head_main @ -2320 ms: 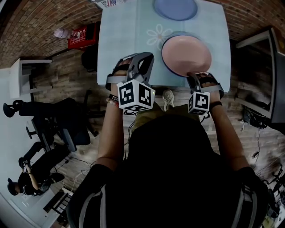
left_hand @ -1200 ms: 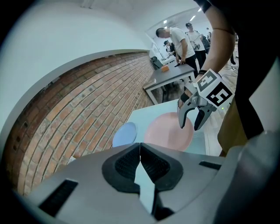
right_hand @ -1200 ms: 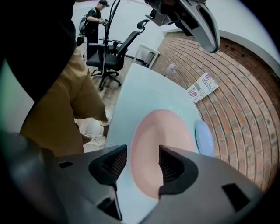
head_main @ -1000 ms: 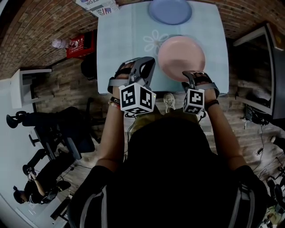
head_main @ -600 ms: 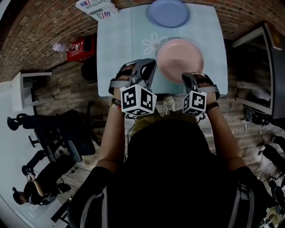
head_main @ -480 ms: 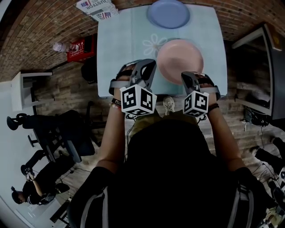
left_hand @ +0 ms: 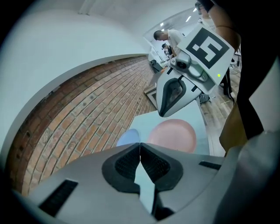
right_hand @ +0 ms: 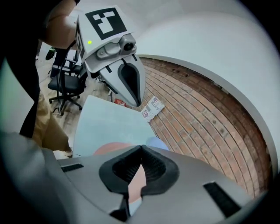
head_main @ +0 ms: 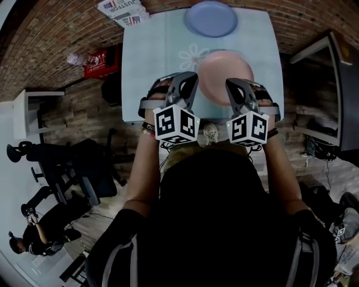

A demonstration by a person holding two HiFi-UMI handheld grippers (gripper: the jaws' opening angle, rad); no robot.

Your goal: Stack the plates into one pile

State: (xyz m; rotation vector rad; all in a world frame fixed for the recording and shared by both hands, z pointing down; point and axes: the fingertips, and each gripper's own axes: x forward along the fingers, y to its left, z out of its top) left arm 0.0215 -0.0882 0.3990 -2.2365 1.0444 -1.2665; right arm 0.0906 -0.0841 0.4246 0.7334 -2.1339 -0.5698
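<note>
A pink plate (head_main: 216,67) lies on the pale blue table (head_main: 148,50) near its front edge. A blue plate (head_main: 211,18) lies beyond it at the far edge. My right gripper (head_main: 230,83) hangs above the pink plate's near rim, shut, with nothing between its tips (right_hand: 141,148). The pink plate (right_hand: 109,148) and blue plate (right_hand: 158,142) show below it. My left gripper (head_main: 190,76) hovers over the table left of the pink plate, also shut and empty (left_hand: 140,144). From there the pink plate (left_hand: 173,135) and blue plate (left_hand: 128,138) lie ahead.
A flower print (head_main: 193,56) marks the tablecloth. Newspapers (head_main: 123,10) lie at the table's far left corner by the brick wall. A red box (head_main: 96,50) and an office chair (head_main: 84,162) stand on the floor to the left, where a person (head_main: 25,235) is.
My right gripper has risen from the pink plate's near rim and now looks larger in the head view. The plate stays on the table. The left gripper has hardly moved.
</note>
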